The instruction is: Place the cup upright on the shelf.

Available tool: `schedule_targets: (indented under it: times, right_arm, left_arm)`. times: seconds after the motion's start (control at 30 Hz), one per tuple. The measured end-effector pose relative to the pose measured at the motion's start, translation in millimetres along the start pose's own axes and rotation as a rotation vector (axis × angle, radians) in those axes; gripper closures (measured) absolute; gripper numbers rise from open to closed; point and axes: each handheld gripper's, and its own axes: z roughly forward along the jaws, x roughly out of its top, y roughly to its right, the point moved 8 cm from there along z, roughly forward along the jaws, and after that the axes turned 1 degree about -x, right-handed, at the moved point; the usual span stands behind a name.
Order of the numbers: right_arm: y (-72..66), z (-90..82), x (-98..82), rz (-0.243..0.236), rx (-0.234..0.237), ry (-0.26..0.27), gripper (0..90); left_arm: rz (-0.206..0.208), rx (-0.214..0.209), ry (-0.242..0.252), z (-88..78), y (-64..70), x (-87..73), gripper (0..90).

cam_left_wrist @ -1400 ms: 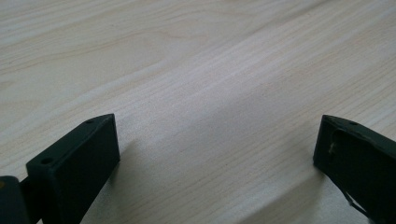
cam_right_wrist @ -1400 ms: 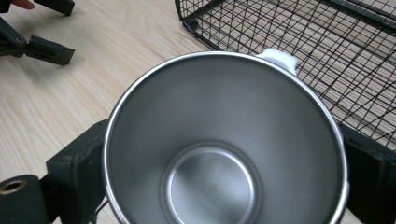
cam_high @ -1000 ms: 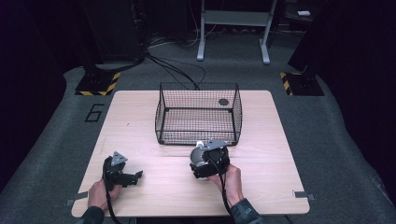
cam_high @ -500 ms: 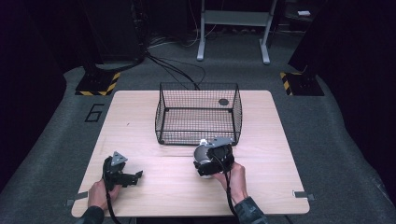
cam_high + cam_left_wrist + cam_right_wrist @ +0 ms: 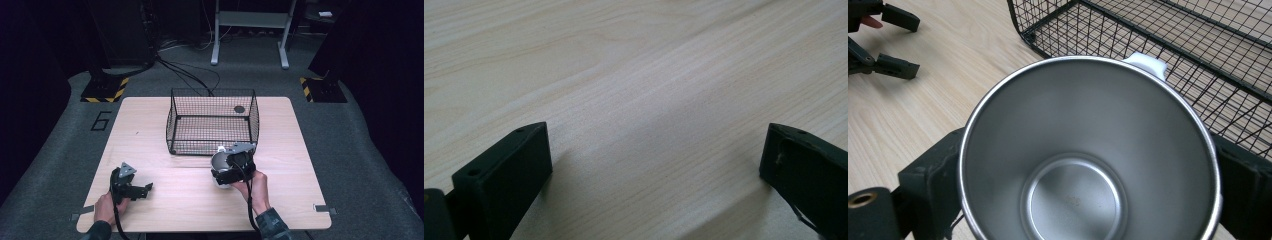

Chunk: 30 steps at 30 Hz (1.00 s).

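A steel cup [image 5: 1088, 125] with a white handle [image 5: 1146, 63] is clamped between the two black jaws of my right gripper [image 5: 1088, 195], its open mouth facing the camera and its inside empty. From above, the cup [image 5: 218, 161] and the right gripper [image 5: 225, 172] sit just in front of the near wall of a black wire basket [image 5: 212, 122]. My left gripper [image 5: 145, 190] rests low over the table's front left. Its jaws stand wide apart in the left gripper view [image 5: 654, 160], with bare wood between them.
The wooden table [image 5: 150, 130] carries the basket at its middle back; a small dark round thing [image 5: 239, 109] lies in the basket's far right corner. The left gripper [image 5: 883, 40] shows far off in the right gripper view. Dark floor, cables and stands surround the table.
My right gripper has shifted slightly to the right and toward the basket with the cup in it. The left gripper has stayed in place.
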Motion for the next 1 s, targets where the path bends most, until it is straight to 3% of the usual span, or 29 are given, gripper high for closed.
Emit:
schedule_targets:
  times: [0.07, 0.1, 0.6, 0.7, 0.77, 1.0]
  right_arm:
    - [0.0, -1.4, 1.4, 0.017, 0.0, -0.002, 5.9]
    - [1.8, -1.7, 2.0, -0.006, 0.003, 0.0, 5.9]
    - [6.8, -8.4, 11.8, 0.01, 0.011, 0.001, 5.9]
    - [8.8, -9.5, 14.5, -0.012, 0.011, 0.012, 5.9]
    - [8.2, -11.4, 15.2, 0.004, 0.014, 0.007, 5.9]
    - [11.2, -16.6, 20.5, -0.008, 0.014, 0.017, 5.9]
  left_arm:
    - [-0.001, 0.002, 0.003, 0.2, 0.0, 0.1, 0.2]
    - [0.001, -0.001, -0.004, -0.3, 0.0, -0.2, 0.2]
    - [-0.001, -0.001, -0.003, -0.2, 0.0, -0.1, 0.2]
    - [-0.001, -0.001, -0.003, -0.2, 0.1, -0.1, 0.2]
    - [-0.001, 0.0, 0.0, 0.0, 0.1, 0.0, 0.2]
    - [-0.002, 0.001, 0.002, 0.1, 0.1, 0.1, 0.2]
